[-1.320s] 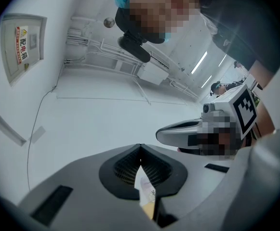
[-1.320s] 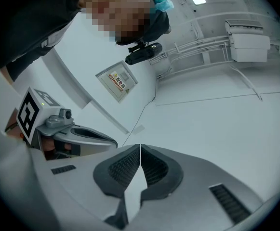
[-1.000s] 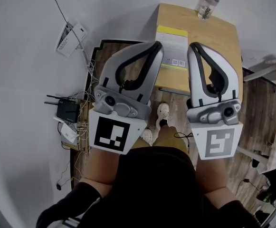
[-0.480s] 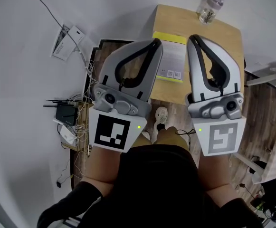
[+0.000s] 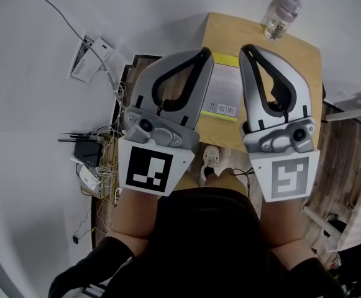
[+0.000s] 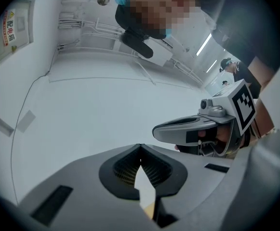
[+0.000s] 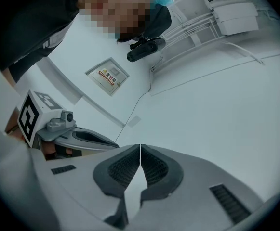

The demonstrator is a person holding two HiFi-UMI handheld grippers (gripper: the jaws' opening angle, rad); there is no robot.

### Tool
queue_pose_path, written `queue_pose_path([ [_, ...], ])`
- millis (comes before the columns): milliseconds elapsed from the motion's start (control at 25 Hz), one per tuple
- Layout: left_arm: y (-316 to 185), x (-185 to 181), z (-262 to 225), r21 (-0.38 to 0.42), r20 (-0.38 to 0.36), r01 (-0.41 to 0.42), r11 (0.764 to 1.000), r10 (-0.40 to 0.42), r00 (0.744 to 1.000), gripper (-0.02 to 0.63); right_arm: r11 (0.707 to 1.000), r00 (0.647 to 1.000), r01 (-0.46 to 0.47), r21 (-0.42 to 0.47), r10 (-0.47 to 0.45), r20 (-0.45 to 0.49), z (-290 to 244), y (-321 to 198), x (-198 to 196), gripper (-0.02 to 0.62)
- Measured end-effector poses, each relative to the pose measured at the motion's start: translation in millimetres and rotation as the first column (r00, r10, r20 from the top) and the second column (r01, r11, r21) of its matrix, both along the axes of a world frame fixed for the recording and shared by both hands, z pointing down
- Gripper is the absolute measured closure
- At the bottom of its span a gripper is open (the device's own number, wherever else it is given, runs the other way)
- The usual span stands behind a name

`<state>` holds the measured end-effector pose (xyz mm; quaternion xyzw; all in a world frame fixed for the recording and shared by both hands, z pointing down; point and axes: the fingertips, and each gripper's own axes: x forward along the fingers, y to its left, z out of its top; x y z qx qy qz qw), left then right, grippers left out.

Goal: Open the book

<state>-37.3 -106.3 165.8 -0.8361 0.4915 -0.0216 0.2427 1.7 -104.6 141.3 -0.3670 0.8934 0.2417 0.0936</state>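
Observation:
A closed book (image 5: 225,92) with a white cover and a yellow band lies on the small wooden table (image 5: 304,54), seen in the head view between the two grippers. My left gripper (image 5: 206,54) hovers over the book's left edge, shut and empty. My right gripper (image 5: 245,48) hovers over its right edge, shut and empty as well. Both gripper views look upward at a white wall; the left gripper (image 6: 140,147) and the right gripper (image 7: 140,147) show their tips touching with nothing between them. The book is not in either gripper view.
A clear plastic bottle (image 5: 280,15) stands at the table's far corner. To the left on the floor lie a black router (image 5: 88,149), a white power strip (image 5: 92,56) and tangled cables (image 5: 115,98). White wall surrounds the table; white furniture legs (image 5: 348,113) stand at the right.
Both grippers have moved forward over the table; they now flank the book, which shows between them nearer than before. Their jaws stayed shut.

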Motion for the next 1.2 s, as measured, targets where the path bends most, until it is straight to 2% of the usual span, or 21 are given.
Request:
queue_pose_path([
  [320,-14,6,3,-0.001,-0.011,0.009,1.000,-0.009,1.000,0.598,1.000,1.000,0.022,-0.004,-0.022,0.004,3,-14,2,0.566],
  [560,-19,5,13,-0.015,0.007,0.016,1.000,-0.016,1.000,0.598,1.000,0.999,0.030,0.003,-0.030,-0.018,6,-17,0,0.566],
  [880,-20,0,16,-0.011,0.027,0.040,0.999,-0.040,0.999,0.598,0.999,0.999,0.047,-0.017,-0.047,0.013,8,-23,-2,0.566],
  [1200,-26,-13,17,-0.007,0.016,0.031,1.000,-0.031,0.999,0.598,0.999,1.000,0.025,-0.023,-0.025,0.003,13,-27,-13,0.566],
])
